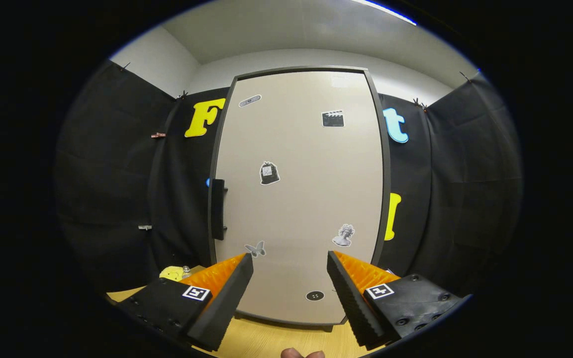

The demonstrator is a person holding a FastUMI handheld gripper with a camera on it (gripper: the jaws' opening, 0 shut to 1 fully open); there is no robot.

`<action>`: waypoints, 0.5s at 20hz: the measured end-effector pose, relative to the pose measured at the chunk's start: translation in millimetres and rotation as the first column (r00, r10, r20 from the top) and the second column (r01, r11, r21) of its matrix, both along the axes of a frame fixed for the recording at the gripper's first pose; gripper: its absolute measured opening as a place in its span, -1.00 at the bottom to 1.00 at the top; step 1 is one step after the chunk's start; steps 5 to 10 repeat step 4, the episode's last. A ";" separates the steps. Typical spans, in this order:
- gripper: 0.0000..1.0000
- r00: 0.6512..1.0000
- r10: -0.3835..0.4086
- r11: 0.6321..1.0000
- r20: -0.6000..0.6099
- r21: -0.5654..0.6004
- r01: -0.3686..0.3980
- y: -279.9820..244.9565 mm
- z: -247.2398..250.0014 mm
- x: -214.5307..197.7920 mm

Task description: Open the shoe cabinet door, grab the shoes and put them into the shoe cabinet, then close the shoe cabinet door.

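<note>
At about nine o'clock from the middle of the door (299,199) you have the dark handle (218,209), a slim upright bar on the door's left edge. It looks rigid and narrow, so I judge it the place to take hold: close the fingers across the bar and pull, and expect the tall door to swing on hinges at its right edge. The door panel itself is flat, smooth and dotted with small stickers (269,173); it gives no purchase, so keep off it.

The cabinet (385,164) stands shut, straight ahead of your tool (290,271), beyond the fingertips. The tool is spread wide with nothing between its fingers, and the handle sits at roughly ten o'clock from the left finger.

Low at eight o'clock, beside the cabinet's left foot, a small yellow thing (172,272) lies on the worktop (261,340); I cannot tell what it is. The worktop is pale wood, smooth and level. Black cloth (112,174) hangs on both sides, with a pale wall and ceiling above.
</note>
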State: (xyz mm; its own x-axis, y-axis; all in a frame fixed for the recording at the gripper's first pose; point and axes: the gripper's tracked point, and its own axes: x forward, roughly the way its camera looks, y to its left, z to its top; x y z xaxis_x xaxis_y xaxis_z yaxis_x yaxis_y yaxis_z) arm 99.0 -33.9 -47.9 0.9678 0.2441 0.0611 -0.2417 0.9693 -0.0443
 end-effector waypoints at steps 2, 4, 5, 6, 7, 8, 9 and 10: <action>0.95 1.000 0.002 1.000 -0.002 0.003 -0.002 2.0 0.2 -0.6; 0.95 1.000 0.003 1.000 -0.002 0.004 -0.003 2.7 0.0 -0.5; 0.95 1.000 0.003 1.000 -0.002 0.004 -0.003 2.7 0.0 -0.5; 0.95 1.000 0.003 1.000 -0.002 0.004 -0.003 2.7 0.0 -0.5; 0.95 1.000 0.003 1.000 -0.002 0.004 -0.003 2.7 0.0 -0.5; 0.95 1.000 0.003 1.000 -0.002 0.004 -0.003 2.7 0.0 -0.5; 0.95 1.000 0.003 1.000 -0.002 0.004 -0.003 2.7 0.0 -0.5; 0.95 1.000 0.003 1.000 -0.002 0.004 -0.003 2.7 0.0 -0.5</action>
